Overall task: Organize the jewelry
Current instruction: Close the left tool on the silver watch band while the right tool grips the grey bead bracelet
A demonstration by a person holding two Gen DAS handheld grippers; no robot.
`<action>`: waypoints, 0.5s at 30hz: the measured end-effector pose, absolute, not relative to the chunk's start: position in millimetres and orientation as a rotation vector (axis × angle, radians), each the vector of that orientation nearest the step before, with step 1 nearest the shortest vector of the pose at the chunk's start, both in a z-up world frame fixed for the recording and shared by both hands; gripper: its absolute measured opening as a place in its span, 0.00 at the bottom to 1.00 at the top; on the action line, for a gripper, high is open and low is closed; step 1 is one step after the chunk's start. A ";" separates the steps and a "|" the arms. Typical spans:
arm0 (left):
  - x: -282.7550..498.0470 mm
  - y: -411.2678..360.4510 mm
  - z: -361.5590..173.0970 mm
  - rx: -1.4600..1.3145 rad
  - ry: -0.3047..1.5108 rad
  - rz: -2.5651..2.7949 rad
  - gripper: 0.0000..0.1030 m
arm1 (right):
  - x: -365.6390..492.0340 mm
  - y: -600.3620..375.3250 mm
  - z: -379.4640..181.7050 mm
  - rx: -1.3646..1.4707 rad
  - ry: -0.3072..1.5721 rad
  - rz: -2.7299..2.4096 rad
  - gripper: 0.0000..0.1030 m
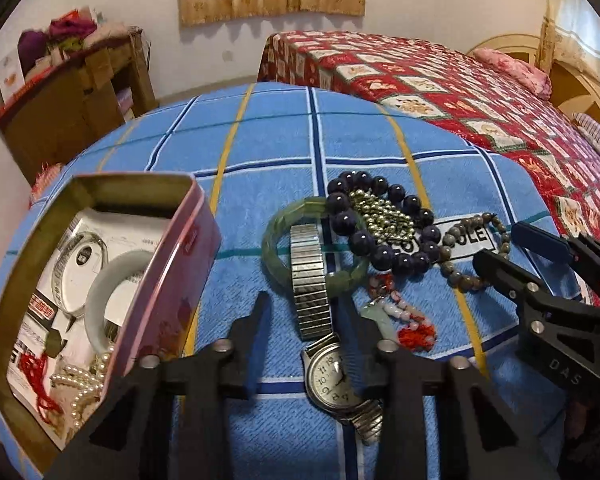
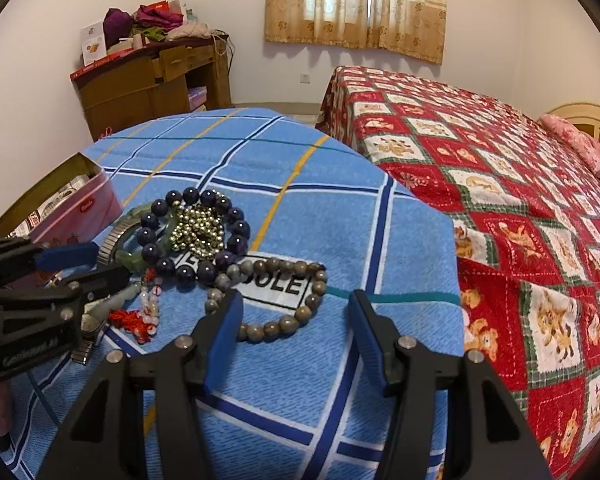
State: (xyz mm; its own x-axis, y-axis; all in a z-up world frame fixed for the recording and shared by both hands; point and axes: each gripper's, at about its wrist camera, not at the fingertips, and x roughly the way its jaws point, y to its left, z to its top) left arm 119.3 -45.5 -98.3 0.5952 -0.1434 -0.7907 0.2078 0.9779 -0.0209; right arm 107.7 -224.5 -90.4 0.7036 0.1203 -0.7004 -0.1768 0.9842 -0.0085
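Observation:
A pile of jewelry lies on the blue checked cloth [image 1: 260, 152]. It holds a silver wristwatch [image 1: 332, 376], a green jade bangle [image 1: 276, 240], a dark purple bead bracelet [image 1: 380, 216], a gold bead chain [image 1: 384, 216], a grey-brown bead bracelet [image 2: 276, 296] and a red tassel pendant [image 1: 404, 320]. A pink tin [image 1: 100, 288] at the left holds a white bangle, pearls and a red cord. My left gripper [image 1: 306, 312] is open, its fingers either side of the watch strap. My right gripper [image 2: 296, 304] is open over the grey-brown bracelet.
A bed with a red patchwork quilt [image 2: 500, 200] stands to the right of the cloth. A wooden desk [image 2: 148, 80] piled with clothes stands against the far wall, under a curtained window [image 2: 356, 4].

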 end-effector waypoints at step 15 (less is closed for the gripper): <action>92.9 -35.2 -76.9 0.079 0.761 -0.192 0.14 | 107.0 -234.1 -89.2 -0.017 0.756 0.162 0.51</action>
State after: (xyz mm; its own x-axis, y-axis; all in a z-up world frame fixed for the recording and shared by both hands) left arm 92.9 -35.2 -76.9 0.7080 -0.1439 -0.6914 0.2008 0.9796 0.0017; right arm 107.0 -234.1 -89.2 0.7154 0.1404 -0.6845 -0.1523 0.9874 0.0434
